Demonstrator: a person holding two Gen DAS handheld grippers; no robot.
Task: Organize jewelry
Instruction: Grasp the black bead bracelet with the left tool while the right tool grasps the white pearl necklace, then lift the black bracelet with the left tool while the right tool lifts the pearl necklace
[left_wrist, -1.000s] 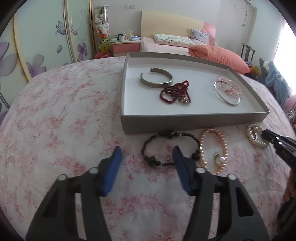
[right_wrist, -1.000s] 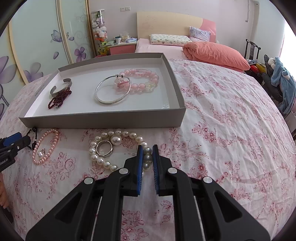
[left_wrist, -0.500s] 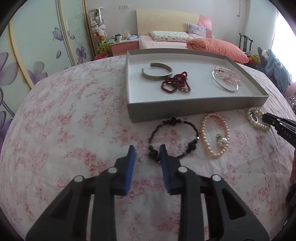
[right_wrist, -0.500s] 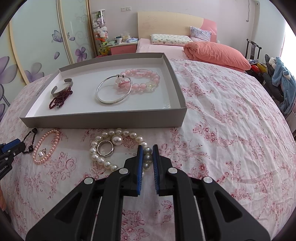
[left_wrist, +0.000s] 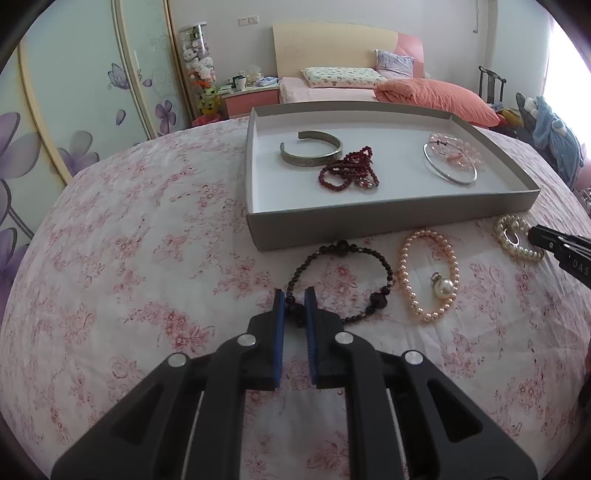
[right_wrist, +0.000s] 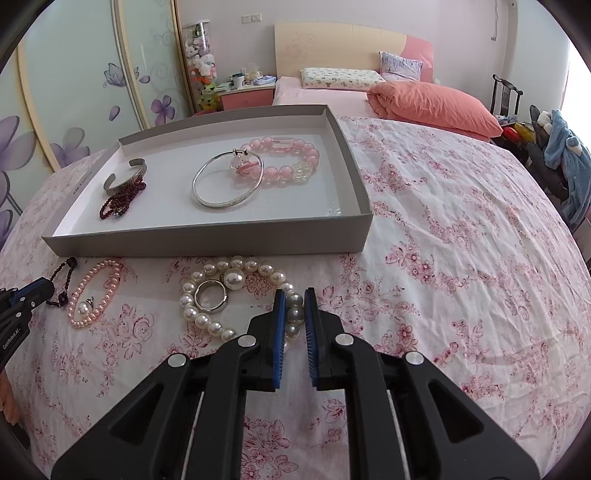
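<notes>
Both tools slant down toward the flowered bedspread (left_wrist: 140, 236), each clamped on a bracelet in front of the grey tray (left_wrist: 388, 214). Left tool (left_wrist: 294, 295) has just been closing, and its blue pads now pinch the near-left part of the black bead bracelet (left_wrist: 369, 254), a dark bead showing between them. That bracelet is a thin ring of small dark beads with a few larger ones, lying flat on the bedspread just in front of the tray's front wall.

Right tool (right_wrist: 294, 295) is clenched on the white pearl bracelet (right_wrist: 221, 269), with grey-white pearls caught between its pads. This bracelet is a loop of large pearls with one bigger pearl and a silver ring (right_wrist: 210, 295) lying inside the loop; it also sits just in front of the tray's front wall, toward the tray's right end.

Between the two gripped bracelets, in front of the tray, lies a pink pearl bracelet (left_wrist: 428, 273) with a single pearl pendant inside it.

Inside the tray: a silver cuff (left_wrist: 310, 151) and dark red beads (left_wrist: 347, 171) touching it at the left, a thin silver bangle (right_wrist: 227, 182) overlapping a pink bead bracelet (right_wrist: 288, 158) at the right.
</notes>
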